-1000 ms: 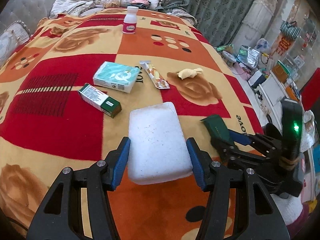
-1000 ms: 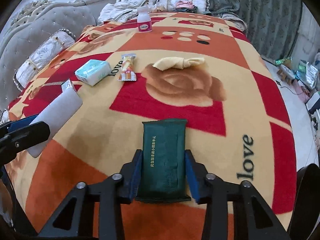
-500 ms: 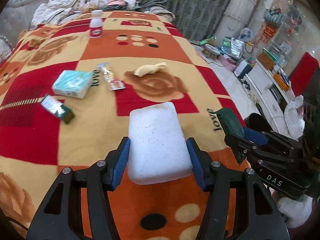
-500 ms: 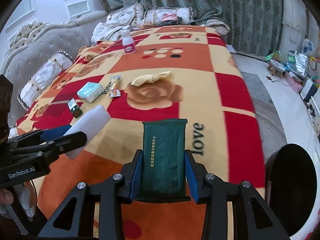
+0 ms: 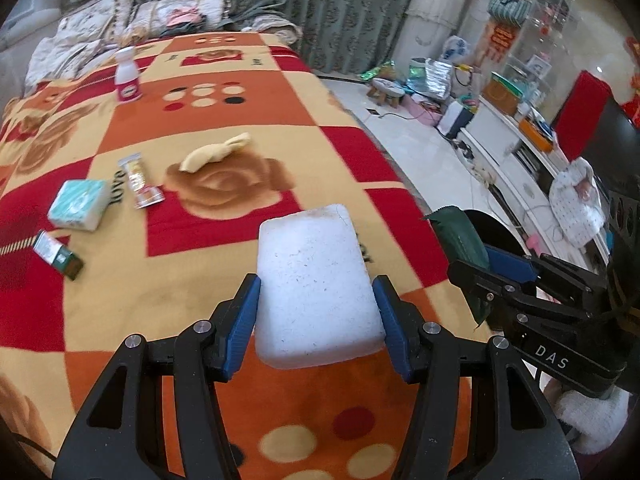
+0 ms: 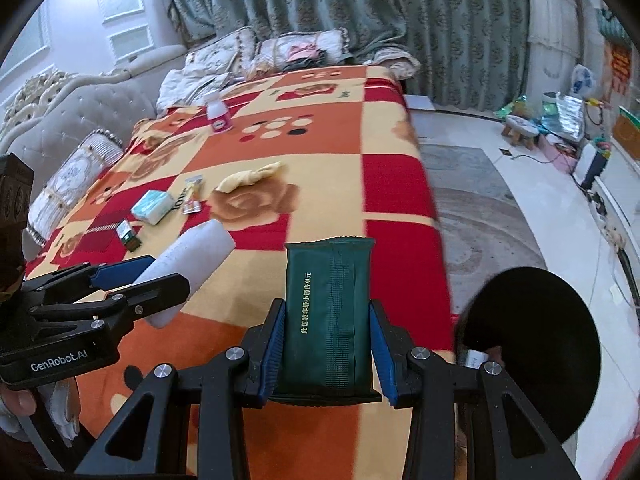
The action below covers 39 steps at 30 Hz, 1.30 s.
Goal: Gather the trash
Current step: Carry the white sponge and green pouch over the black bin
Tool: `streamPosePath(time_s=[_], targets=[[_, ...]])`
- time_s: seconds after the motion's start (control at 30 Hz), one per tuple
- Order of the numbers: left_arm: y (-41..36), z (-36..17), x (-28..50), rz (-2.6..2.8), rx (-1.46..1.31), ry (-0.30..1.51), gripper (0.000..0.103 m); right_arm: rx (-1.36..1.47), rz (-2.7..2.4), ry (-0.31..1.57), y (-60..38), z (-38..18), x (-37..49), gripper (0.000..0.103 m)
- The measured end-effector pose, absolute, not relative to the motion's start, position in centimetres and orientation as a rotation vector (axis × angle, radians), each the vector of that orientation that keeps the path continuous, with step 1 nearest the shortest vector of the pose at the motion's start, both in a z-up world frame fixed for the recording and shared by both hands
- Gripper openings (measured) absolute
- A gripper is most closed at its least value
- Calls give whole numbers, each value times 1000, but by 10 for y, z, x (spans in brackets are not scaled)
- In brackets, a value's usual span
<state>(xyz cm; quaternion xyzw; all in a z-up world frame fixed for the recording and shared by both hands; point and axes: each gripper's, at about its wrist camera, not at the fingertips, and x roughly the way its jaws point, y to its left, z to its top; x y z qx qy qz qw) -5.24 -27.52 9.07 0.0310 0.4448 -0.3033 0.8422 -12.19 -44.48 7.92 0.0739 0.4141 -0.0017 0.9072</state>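
Note:
My left gripper is shut on a white foam block, held above the patterned bedspread. My right gripper is shut on a dark green packet over the bed's near right corner. A black round bin stands on the floor just right of it. Each gripper shows in the other's view: the right one with its packet, the left one with the foam block. Left on the bed are a white bottle, a yellow crumpled wad, a snack wrapper, a teal tissue pack and a small green box.
Pillows and a padded headboard line the far side of the bed. Beyond its right edge lie a tiled floor with a rug, a small stool, bags and a white cabinet. A gloved hand holds the left gripper.
Both grippers have swung to the right toward the bed's edge, carrying the foam block and the green packet. The items on the bed have slid left and the black bin has come into view.

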Motion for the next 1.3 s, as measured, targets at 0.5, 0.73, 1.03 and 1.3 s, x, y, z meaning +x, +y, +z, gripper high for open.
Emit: streamPosePath(time_s=[0.5, 0.73, 1.03, 1.3], targets=[[-352, 92, -70, -768, 130, 940, 56, 209, -133, 852, -515, 76, -155, 39], [-388, 88, -76, -825, 157, 953, 56, 246, -193, 857, -548, 71, -169, 39], [-429, 76, -77, -885, 167, 986, 56, 296, -245, 880, -582, 56, -176, 39], [-454, 69, -77, -932, 161, 1012, 56, 330, -276, 902, -604, 42, -180, 39]])
